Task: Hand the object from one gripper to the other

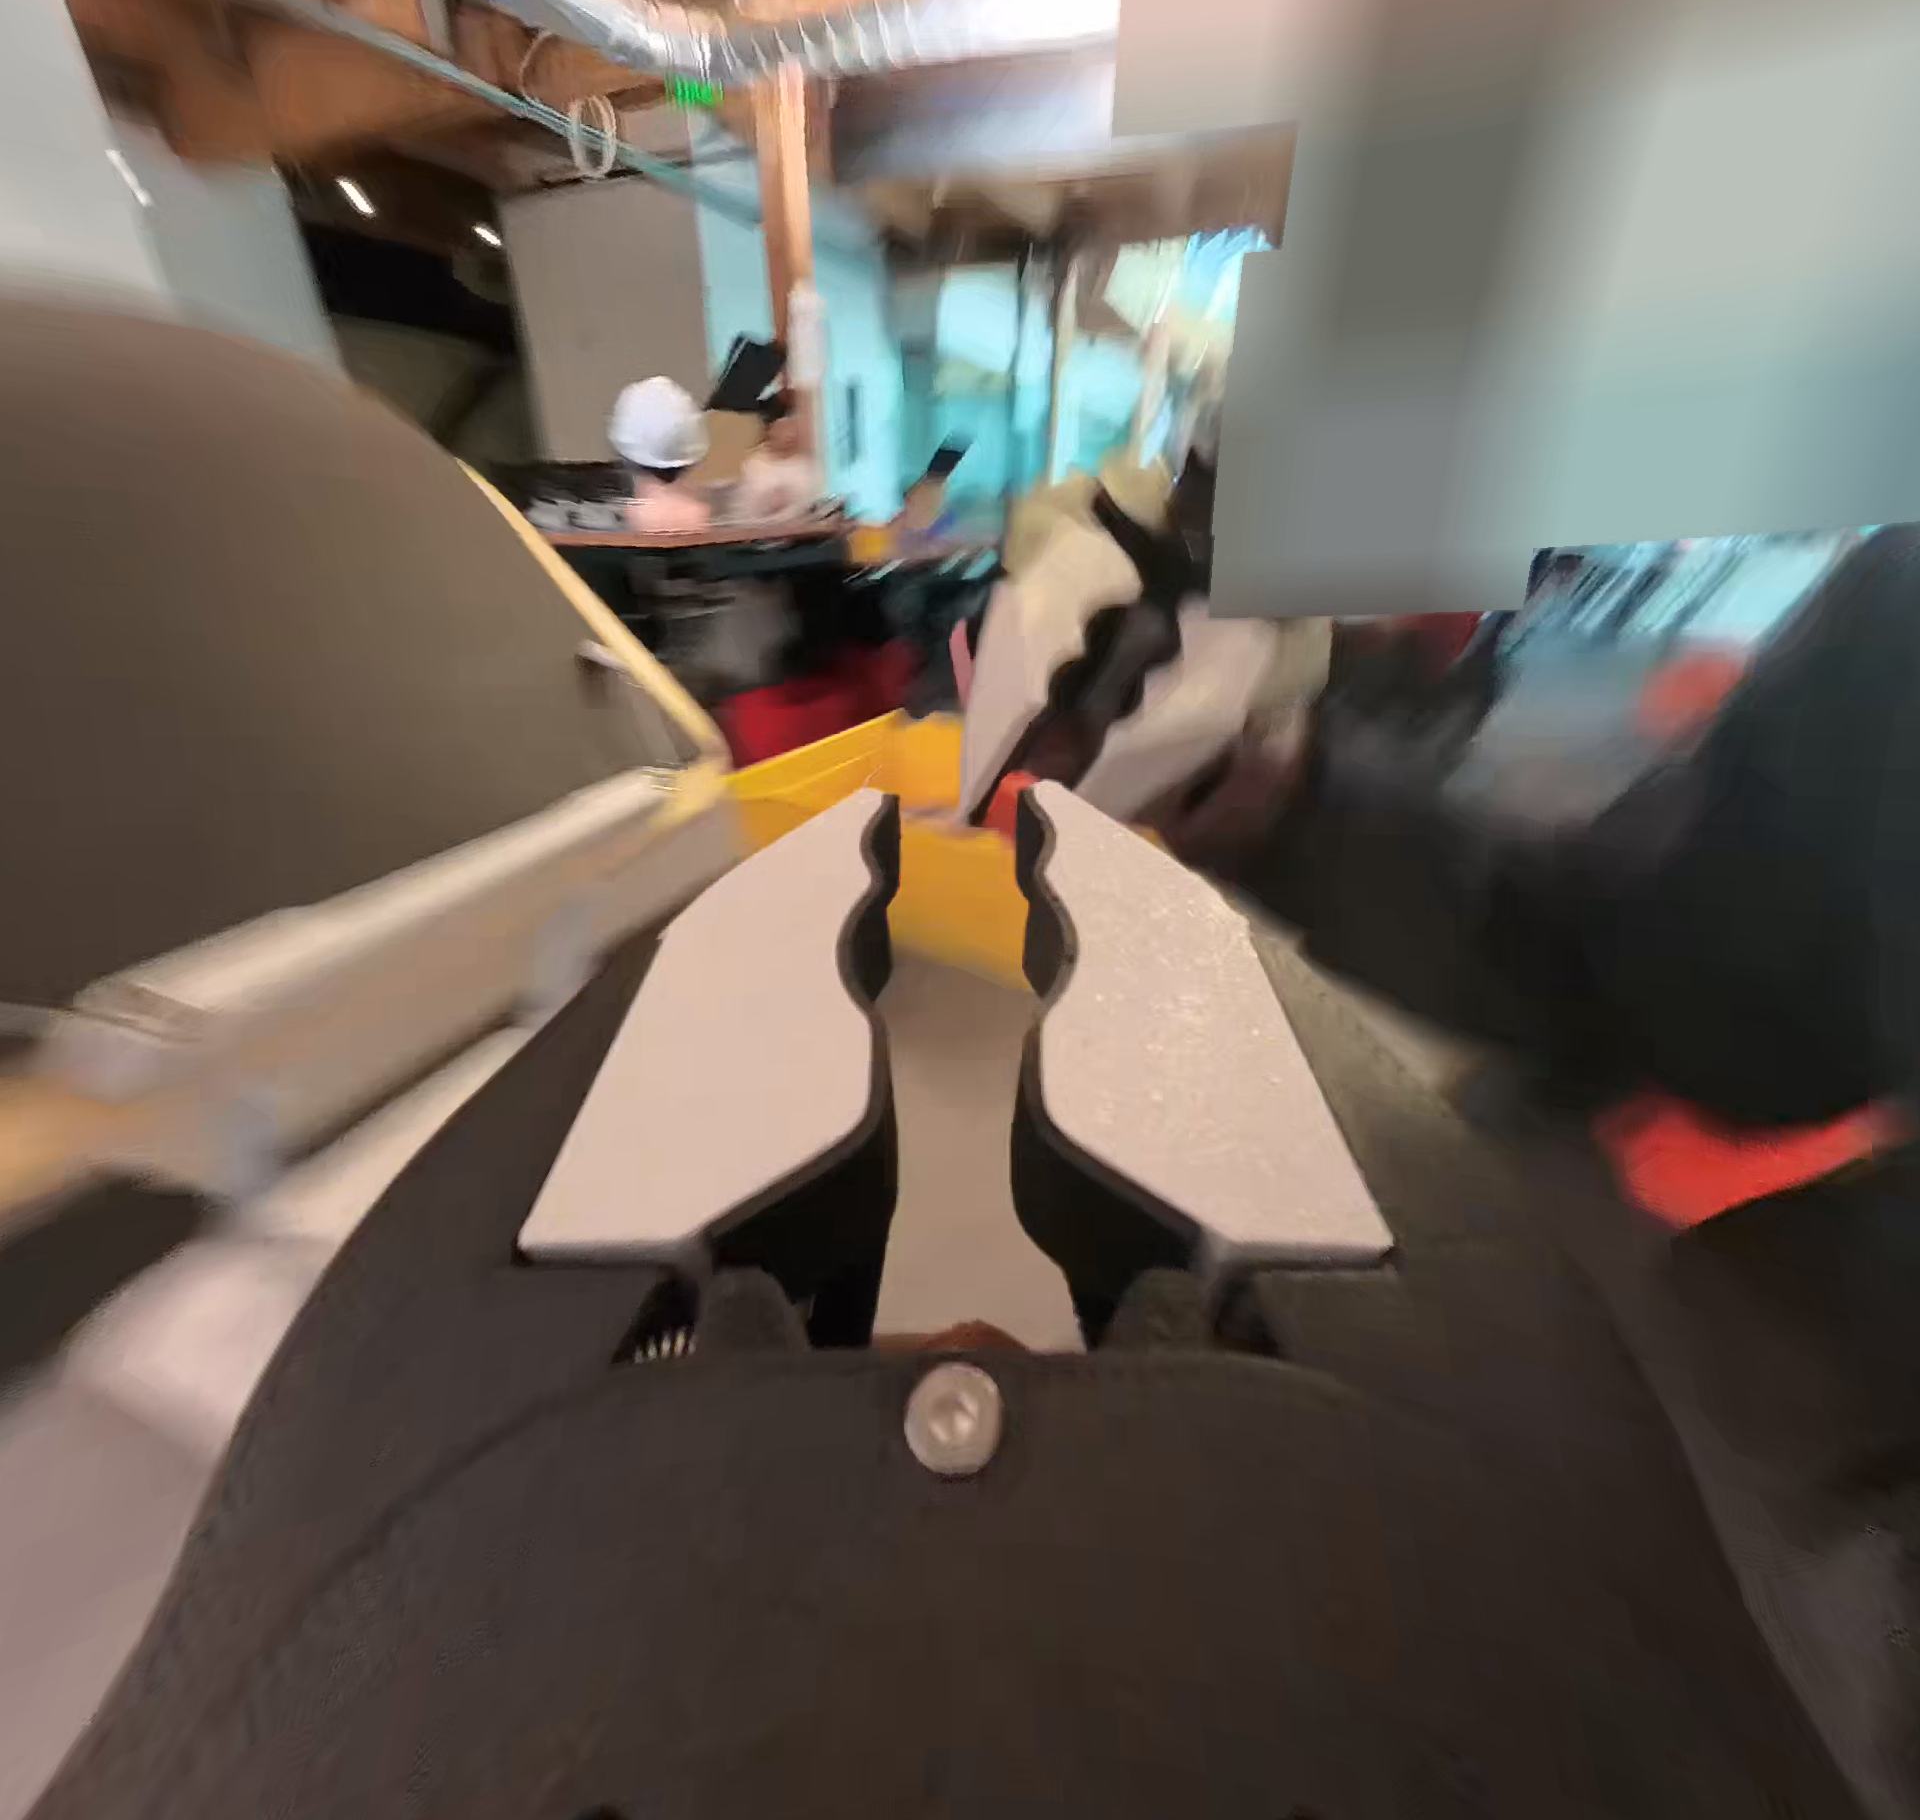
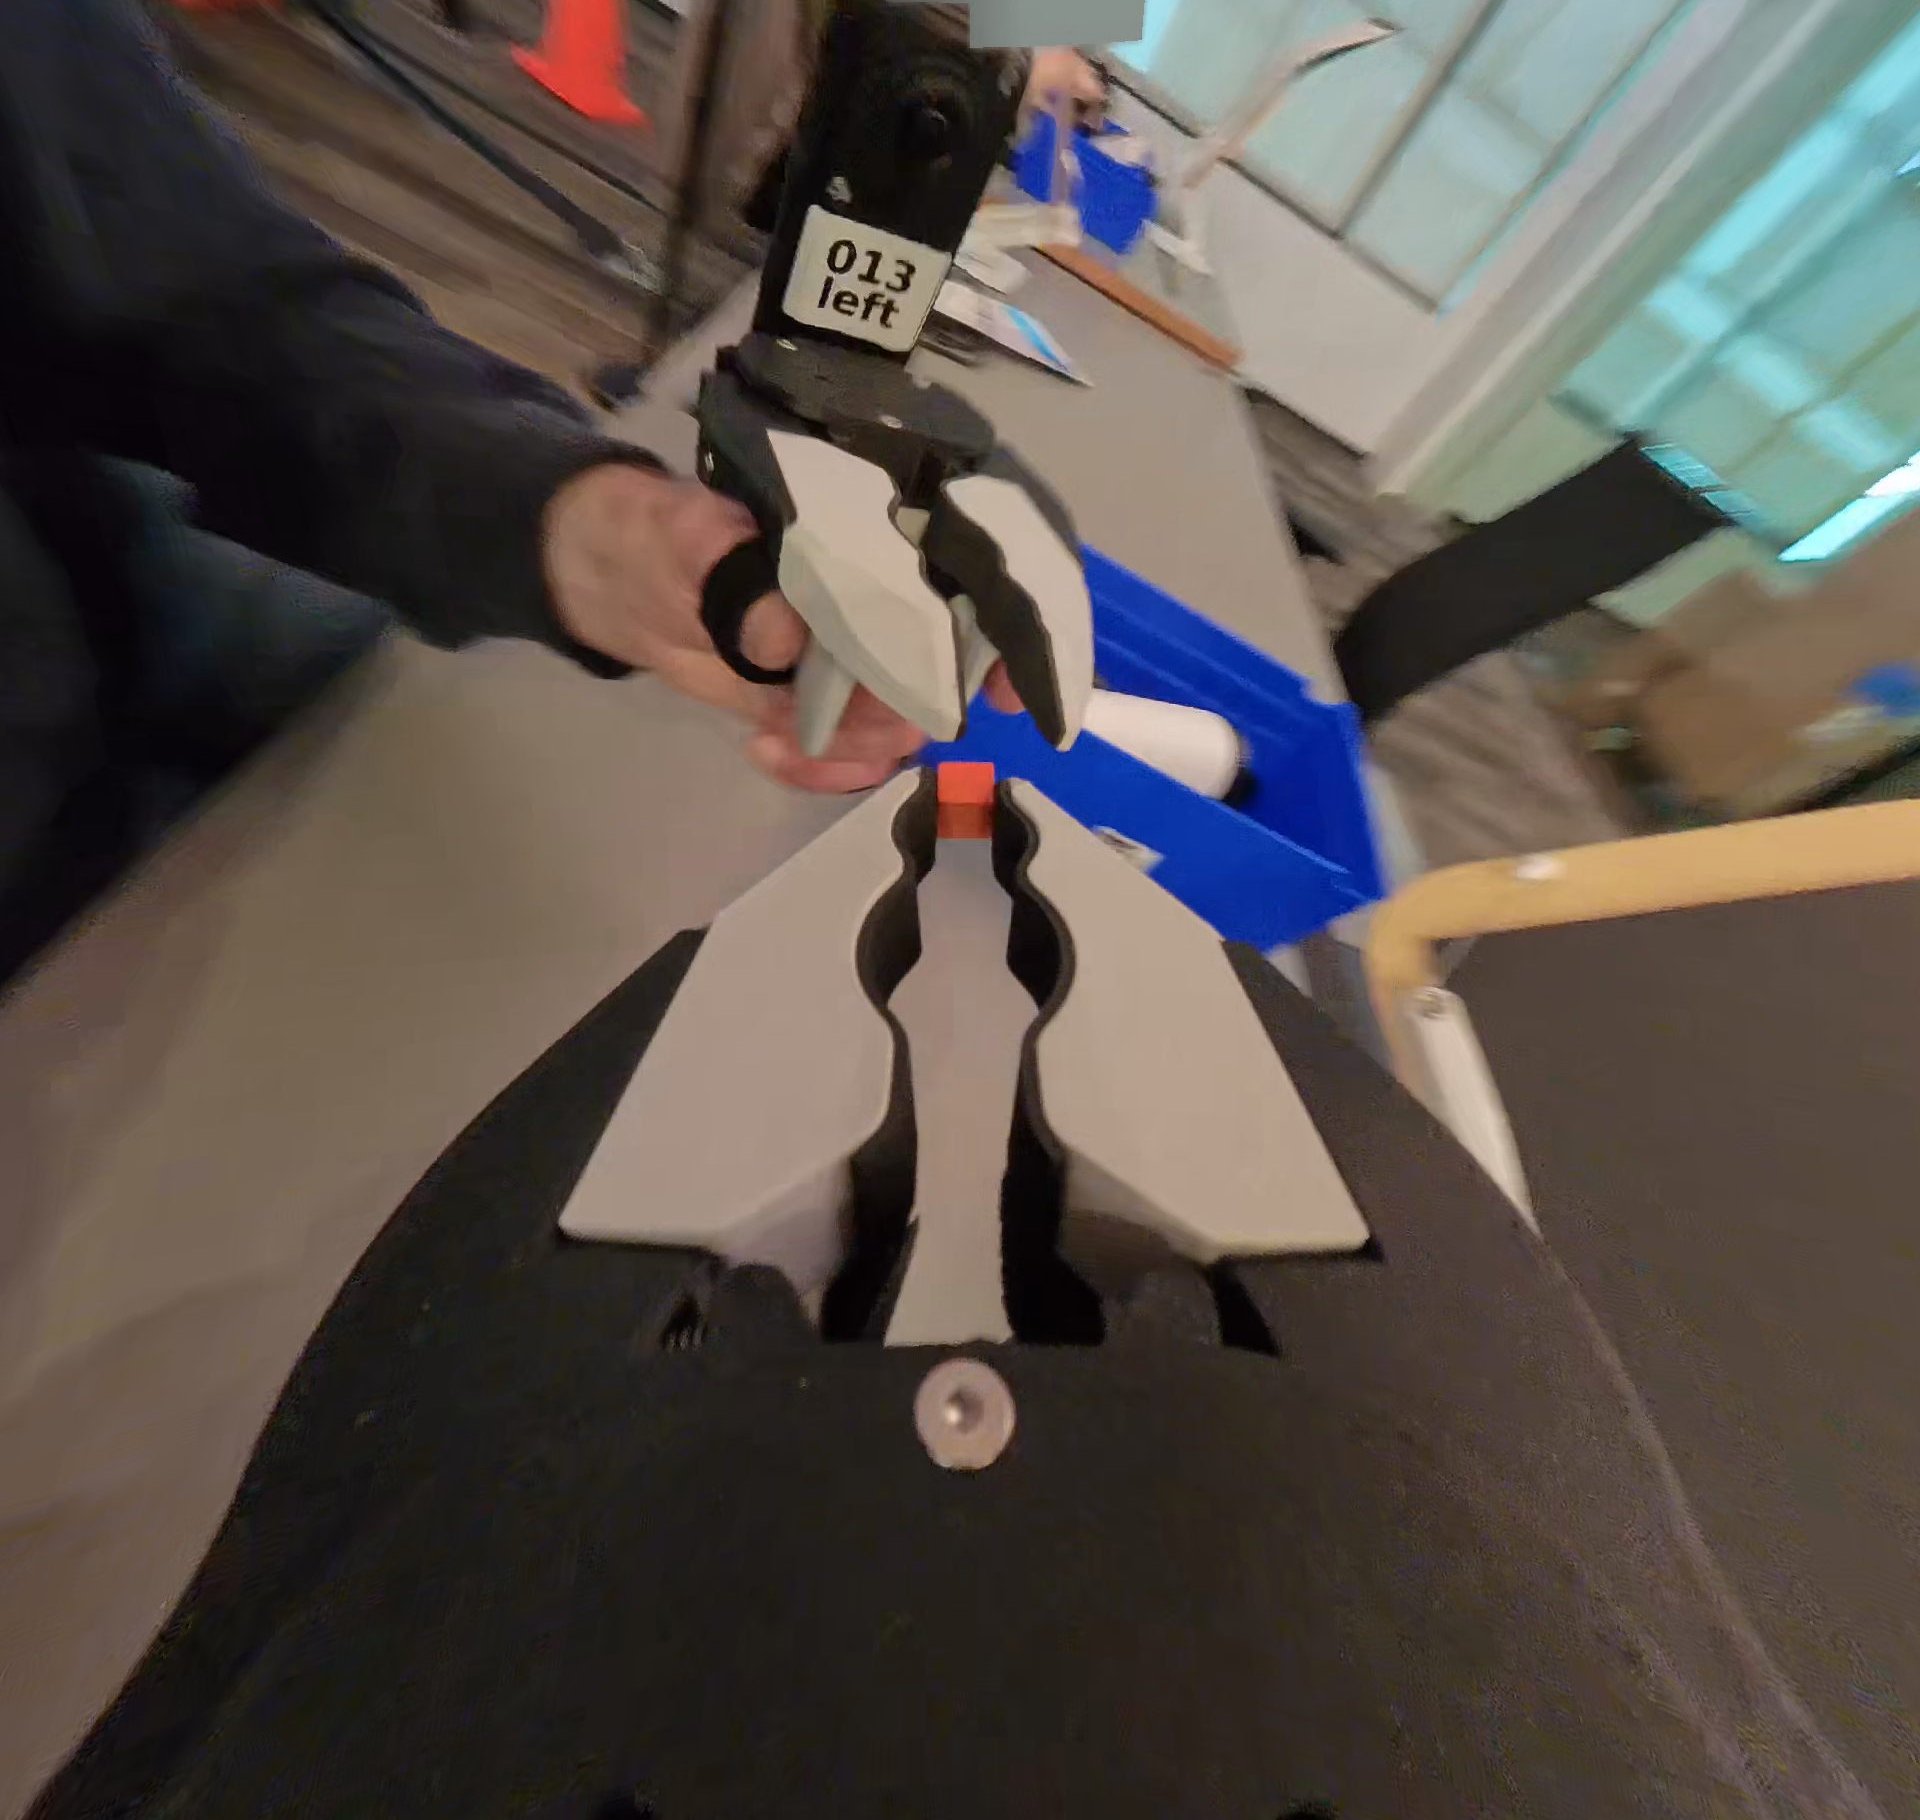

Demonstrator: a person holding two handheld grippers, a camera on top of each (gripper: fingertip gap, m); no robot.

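My right gripper (image 2: 966, 802) has its jaws clamped on a small red cube (image 2: 966, 800), held at the very tips above the grey counter (image 2: 312, 939). My left gripper (image 1: 951, 814) stands with its jaws parted and nothing between them; in the right wrist view it (image 2: 1003, 726) hangs tips-down just above the cube, apart from it. A blue bin (image 2: 1226, 804) sits behind, holding a white cylinder (image 2: 1164, 736). A yellow bin (image 1: 831, 773) lies beyond my left tips.

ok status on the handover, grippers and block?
Right gripper shut on red block at its tips. Left gripper open, empty, just above block, not touching. Blue bin behind; nothing between.
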